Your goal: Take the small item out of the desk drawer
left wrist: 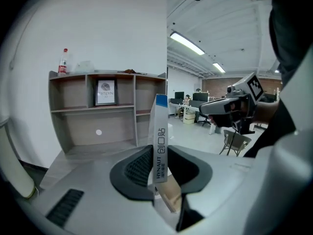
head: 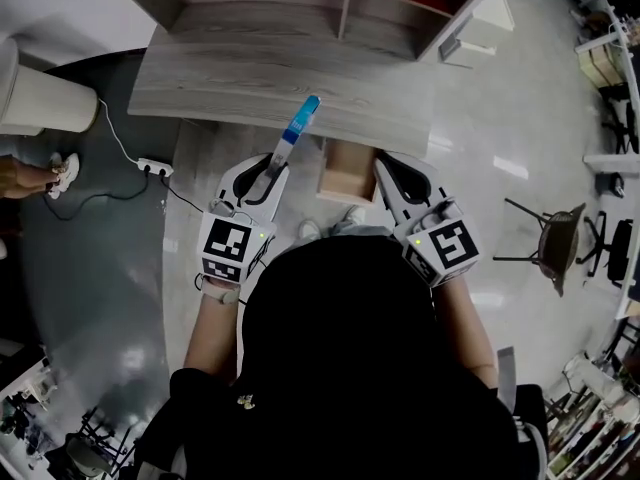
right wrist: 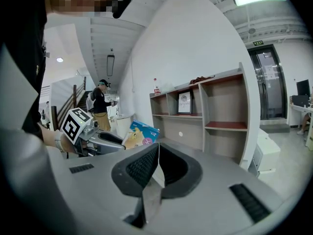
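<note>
A flat blue-and-white box (head: 298,126) stands between the jaws of my left gripper (head: 271,175), which is shut on its lower end and holds it up over the desk's front edge. In the left gripper view the box (left wrist: 160,141) shows edge-on, pinched between the dark pads. The wooden desk drawer (head: 347,171) stands pulled out between the two grippers. My right gripper (head: 384,169) is at the drawer's right side. Its pads (right wrist: 146,166) are pressed together with nothing between them. The right gripper view shows the box (right wrist: 142,133) held by the left gripper.
The grey wooden desk (head: 230,78) carries a shelf unit (right wrist: 205,112) with a framed picture (left wrist: 105,92) and a bottle (left wrist: 62,62) on top. A power strip (head: 156,167) and cable lie on the floor at left. A chair (head: 555,238) stands at right, and a person (right wrist: 101,110) stands in the distance.
</note>
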